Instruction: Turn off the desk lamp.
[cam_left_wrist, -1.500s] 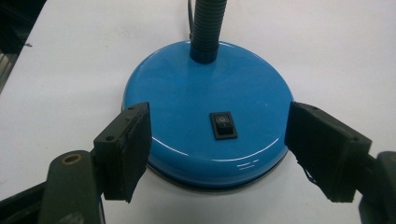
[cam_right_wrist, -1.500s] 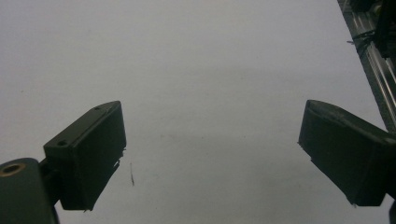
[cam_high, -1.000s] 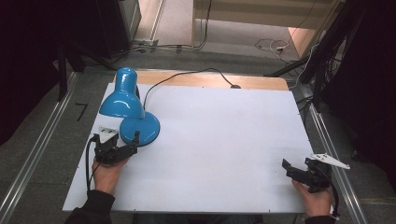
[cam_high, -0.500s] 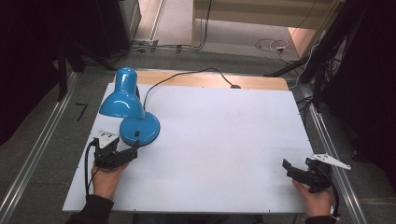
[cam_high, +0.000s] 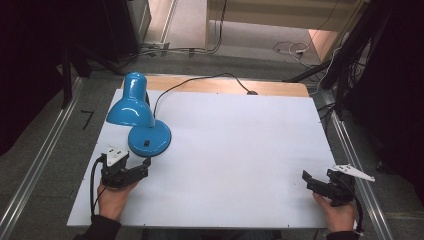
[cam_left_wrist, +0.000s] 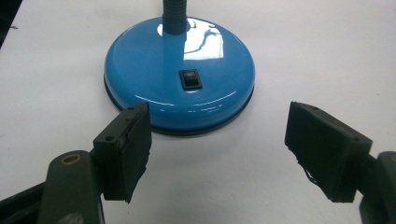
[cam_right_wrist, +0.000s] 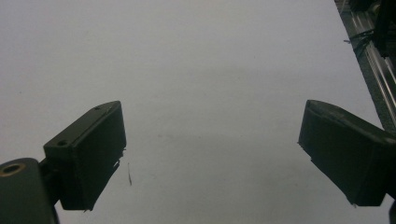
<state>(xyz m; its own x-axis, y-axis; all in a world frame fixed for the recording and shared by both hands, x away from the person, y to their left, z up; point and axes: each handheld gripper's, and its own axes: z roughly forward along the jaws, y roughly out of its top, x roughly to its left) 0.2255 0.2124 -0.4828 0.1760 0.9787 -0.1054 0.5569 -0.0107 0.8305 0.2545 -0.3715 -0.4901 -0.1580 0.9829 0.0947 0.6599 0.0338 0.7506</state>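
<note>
Hovering low at the near left of the white tabletop, the left gripper has its jaws spread wide with nothing between them. From the left gripper view, its gripper looks straight along the surface at the blue lamp, and the two black pads frame the round base without touching it; the base sits just beyond the tips, a strip of bare white between them. Right there on the base, facing the gripper, a small black rocker switch, and behind it the ribbed blue neck climbing up. Over on the near right edge, the right gripper sits in the person's hand, well apart from the lamp, jaws spread too; in the right gripper view its gripper faces plain white surface. Moving further out in the high view, the lamp stands on the left part of the tabletop, its shade tipped down toward the near left above the base. Beyond that, a black cord runs from the lamp toward the far wooden edge.
</note>
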